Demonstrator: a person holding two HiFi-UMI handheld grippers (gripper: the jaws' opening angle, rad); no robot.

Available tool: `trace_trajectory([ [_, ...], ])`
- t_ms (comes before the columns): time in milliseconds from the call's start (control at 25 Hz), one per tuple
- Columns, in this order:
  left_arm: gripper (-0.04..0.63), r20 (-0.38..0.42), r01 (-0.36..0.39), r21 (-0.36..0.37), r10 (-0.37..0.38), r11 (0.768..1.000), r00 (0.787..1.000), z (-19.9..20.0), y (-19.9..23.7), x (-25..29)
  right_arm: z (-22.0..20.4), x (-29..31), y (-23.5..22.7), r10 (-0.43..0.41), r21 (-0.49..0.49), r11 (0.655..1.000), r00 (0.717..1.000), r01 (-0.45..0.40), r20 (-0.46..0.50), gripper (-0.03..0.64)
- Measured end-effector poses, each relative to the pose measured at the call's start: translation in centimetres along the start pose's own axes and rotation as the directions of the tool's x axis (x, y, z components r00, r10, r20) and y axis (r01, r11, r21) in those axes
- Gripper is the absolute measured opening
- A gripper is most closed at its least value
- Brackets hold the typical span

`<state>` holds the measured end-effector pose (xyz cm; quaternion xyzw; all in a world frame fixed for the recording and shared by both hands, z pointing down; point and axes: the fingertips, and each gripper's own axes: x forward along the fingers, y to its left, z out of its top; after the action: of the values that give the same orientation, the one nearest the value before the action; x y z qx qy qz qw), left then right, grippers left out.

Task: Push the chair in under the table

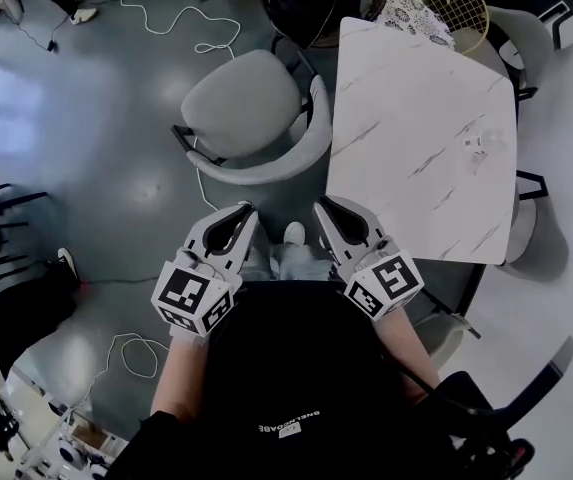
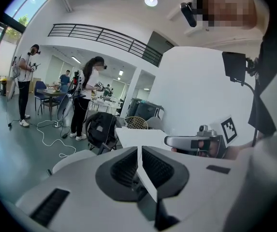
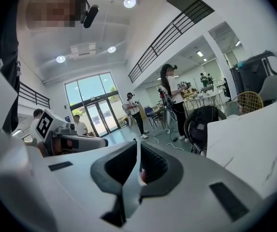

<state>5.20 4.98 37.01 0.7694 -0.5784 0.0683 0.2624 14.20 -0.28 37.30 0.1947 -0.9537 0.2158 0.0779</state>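
A grey chair [image 1: 251, 108] with a curved backrest [image 1: 266, 173] stands pulled out from the left side of the white marble table [image 1: 421, 138]. My left gripper [image 1: 247, 208] and right gripper [image 1: 320, 205] are side by side just short of the backrest, both pointing at it, both shut with nothing held. In the left gripper view the shut jaws meet at the left gripper's tip [image 2: 139, 150], with the chair seat [image 2: 73, 159] and table [image 2: 138, 135] beyond. The right gripper view shows its jaws closed at the right gripper's tip [image 3: 138, 143] beside the table [image 3: 256, 139].
A black chair with a bag [image 1: 311, 3] and a racket [image 1: 458, 6] sit at the table's far end. More chairs [image 1: 521, 38] line the right side, another [image 1: 506, 398] stands by my right elbow. Cables [image 1: 181, 23] trail over the floor. People [image 2: 85, 98] stand farther off.
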Motion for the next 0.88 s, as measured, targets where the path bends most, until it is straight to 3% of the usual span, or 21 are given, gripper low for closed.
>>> trace_trajectory([
  [200,0.064,-0.076,0.039,0.076,-0.033,0.996,0.997,-0.9,1.1,2.1,-0.6,1.5,-1.3,-0.042,-0.02,0.999,0.998,0.041,-0.039,0.015],
  [400,0.125,-0.202,0.122,0.192,-0.083,0.974,0.976,-2.7,2.5,4.1,-1.6,4.0,-3.0,-0.095,-0.1,0.991,0.99,0.084,-0.107,0.018],
  [560,0.167,-0.272,0.16,0.266,-0.085,0.95,0.959,-4.4,4.0,6.1,-3.5,6.2,-4.3,-0.099,-0.233,0.971,0.968,0.044,-0.232,0.075],
  [720,0.229,-0.315,0.164,0.353,-0.048,0.921,0.948,-6.4,5.7,8.4,-6.7,7.9,-5.1,-0.087,-0.38,0.921,0.907,-0.085,-0.412,0.153],
  [880,0.276,-0.394,0.209,0.377,-0.047,0.902,0.918,-9.6,6.5,10.8,-10.9,8.5,-6.3,-0.11,-0.475,0.847,0.795,-0.239,-0.597,0.26],
])
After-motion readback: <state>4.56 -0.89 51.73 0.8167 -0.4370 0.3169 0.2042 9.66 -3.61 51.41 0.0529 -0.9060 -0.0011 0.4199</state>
